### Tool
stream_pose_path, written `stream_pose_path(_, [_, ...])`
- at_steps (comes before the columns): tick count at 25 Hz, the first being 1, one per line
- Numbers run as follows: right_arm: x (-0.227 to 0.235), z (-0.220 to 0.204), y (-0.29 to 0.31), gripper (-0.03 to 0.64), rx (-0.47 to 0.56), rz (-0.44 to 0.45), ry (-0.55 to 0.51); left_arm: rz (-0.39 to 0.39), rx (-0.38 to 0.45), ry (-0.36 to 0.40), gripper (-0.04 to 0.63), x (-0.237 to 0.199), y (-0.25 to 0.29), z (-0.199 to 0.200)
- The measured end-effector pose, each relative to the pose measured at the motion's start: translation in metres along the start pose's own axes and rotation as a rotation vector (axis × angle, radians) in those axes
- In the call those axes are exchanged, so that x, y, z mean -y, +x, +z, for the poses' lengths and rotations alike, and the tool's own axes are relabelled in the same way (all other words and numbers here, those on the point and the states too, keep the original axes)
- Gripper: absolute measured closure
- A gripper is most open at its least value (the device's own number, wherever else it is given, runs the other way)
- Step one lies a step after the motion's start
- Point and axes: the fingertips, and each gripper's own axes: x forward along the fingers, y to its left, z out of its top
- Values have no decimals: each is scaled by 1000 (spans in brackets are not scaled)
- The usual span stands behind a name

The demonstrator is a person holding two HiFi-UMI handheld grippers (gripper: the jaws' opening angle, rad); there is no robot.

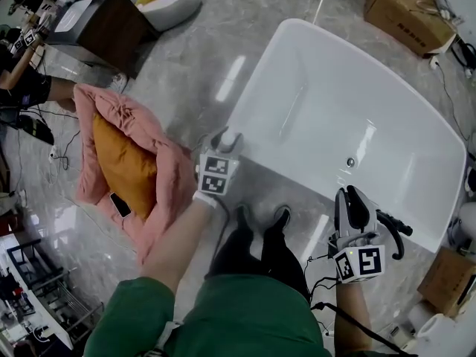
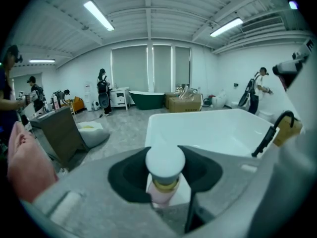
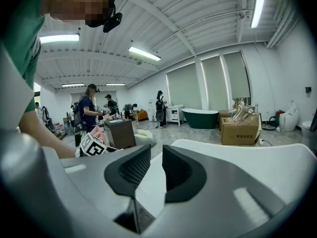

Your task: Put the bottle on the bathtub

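A small bottle with a round white cap, gold collar and pale pink body stands upright between the jaws of my left gripper, which is shut on it. It hangs just off the left end of the white bathtub, above the grey floor beside the rim. In the left gripper view the tub lies straight ahead beyond the cap. My right gripper is held at the tub's near rim, shut, with nothing between its pads. The tub's white rim shows behind those jaws.
A black faucet curves over the tub's near rim by the right gripper. A pink blanket with an orange cushion and a phone lies on the floor at left. A brown cabinet and cardboard boxes stand farther off.
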Motion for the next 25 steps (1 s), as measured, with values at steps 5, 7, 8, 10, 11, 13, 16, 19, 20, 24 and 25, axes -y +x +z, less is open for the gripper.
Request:
stream_pose_path(5, [0,-6,-2,545,-10,-2,6,-4,-9,-2,439,1,3,-4])
stream_pose_path(7, [1,-6,-2,545,-10,-3,8,-4,-13,-6,439,2,3,-6])
stream_pose_path(8, [1,-6,-1,545,-10,-3,8,-3,-14,-7,439,2,4,-6])
stream_pose_path(10, [0,-5,0,545,-9,-2,6,0,-16,-6,439,2,4,-6])
stream_pose_path(11, [0,-5,0,545,-9,-2,5,3,-17,-3,439,2,4,-7])
stream_pose_path(13, [0,-5,-1,545,-7,-1,5,9,-21,2,428,1,5,-7])
stream_pose_path(16, [-2,-4,0,545,-3,1,8,7,-35,-1,391,-1,6,-11])
stream_pose_path(19, [-4,-1,-1,545,4,5,13,-5,-32,-2,356,-1,3,-11])
stream_pose_path(20, [-5,0,-2,545,8,6,14,-5,-28,-2,347,0,0,-11])
stream_pose_path(24, [-7,1,-7,545,16,13,12,9,-10,-14,330,1,-10,-9])
stream_pose_path(25, [-8,1,-8,545,18,14,11,13,-2,-16,328,1,-13,-7])
